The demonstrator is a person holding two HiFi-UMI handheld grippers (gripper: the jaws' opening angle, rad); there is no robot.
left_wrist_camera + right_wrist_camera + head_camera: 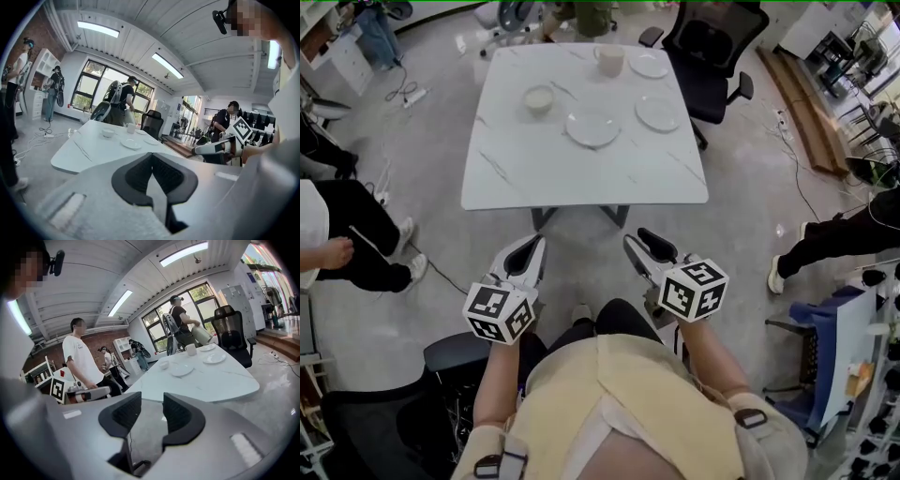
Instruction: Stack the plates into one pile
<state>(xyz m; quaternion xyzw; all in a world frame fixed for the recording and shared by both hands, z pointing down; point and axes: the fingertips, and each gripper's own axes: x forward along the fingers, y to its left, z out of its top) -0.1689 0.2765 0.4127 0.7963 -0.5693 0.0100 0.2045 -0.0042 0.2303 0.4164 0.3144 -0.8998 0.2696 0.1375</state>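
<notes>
Plates (pixel 592 127) apart on table (pixel 506 173); right hand-held gripper (pixel 637 240) empty, jaws apart

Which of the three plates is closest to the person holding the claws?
The plate beside the bowl; the other two plates lie farther back, toward the right.

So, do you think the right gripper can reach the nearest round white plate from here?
Probably not: the right gripper hangs short of the white marble table, and the round white plate lies mid-table; nothing blocks the way.
</notes>
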